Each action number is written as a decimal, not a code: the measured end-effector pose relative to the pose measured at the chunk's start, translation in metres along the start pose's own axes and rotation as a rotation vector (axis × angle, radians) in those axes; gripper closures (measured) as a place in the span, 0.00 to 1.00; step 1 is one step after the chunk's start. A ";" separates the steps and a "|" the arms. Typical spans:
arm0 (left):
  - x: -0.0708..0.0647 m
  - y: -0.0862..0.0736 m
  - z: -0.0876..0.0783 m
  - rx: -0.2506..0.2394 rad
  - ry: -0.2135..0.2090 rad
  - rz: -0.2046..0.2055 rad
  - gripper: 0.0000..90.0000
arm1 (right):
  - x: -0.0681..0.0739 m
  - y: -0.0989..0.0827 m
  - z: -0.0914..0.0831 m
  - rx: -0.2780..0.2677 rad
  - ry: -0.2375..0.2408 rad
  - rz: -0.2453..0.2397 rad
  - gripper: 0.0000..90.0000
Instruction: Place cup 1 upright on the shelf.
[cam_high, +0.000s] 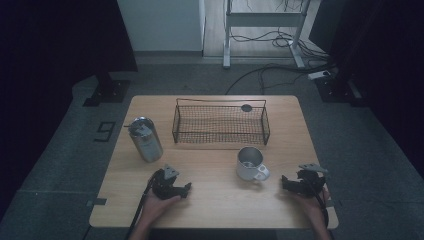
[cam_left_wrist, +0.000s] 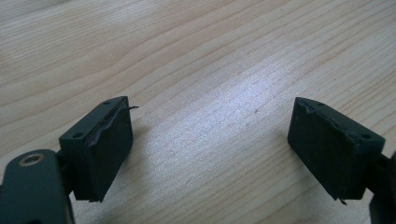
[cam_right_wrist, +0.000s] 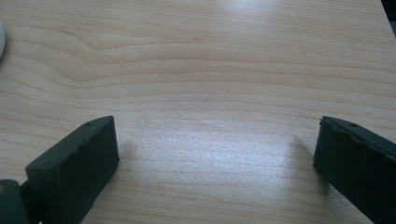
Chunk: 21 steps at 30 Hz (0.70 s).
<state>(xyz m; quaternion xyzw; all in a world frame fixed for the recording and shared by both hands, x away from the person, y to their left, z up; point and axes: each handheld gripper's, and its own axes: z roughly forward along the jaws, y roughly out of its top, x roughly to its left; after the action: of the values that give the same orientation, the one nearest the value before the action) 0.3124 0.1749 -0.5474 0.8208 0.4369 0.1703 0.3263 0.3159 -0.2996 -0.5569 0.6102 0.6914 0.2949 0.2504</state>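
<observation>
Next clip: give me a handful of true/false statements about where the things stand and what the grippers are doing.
1. The mug stands inside the basket. False: it stands on the table, in front of the basket.
2. The steel can is left of the basket. True.
3. The left gripper holds the can. False: its fingers are apart over bare wood, nothing between them.
4. The right gripper is open and empty. True.
5. The mug's handle points toward the person's side of the table. True.
</observation>
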 end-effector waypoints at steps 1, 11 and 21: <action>0.000 0.000 0.000 0.000 0.000 0.000 0.16 | 0.000 0.000 0.000 0.000 -0.004 0.004 0.00; 0.000 0.000 0.000 0.000 0.001 -0.003 0.16 | 0.005 0.005 0.005 -0.002 -0.022 0.014 0.00; 0.000 0.000 0.000 -0.001 0.001 -0.005 0.16 | 0.006 0.008 0.008 0.001 -0.015 0.014 0.00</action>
<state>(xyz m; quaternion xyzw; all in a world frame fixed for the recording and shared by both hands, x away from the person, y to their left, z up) 0.3125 0.1746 -0.5475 0.8195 0.4391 0.1701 0.3267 0.3262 -0.2926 -0.5569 0.6173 0.6854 0.2916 0.2534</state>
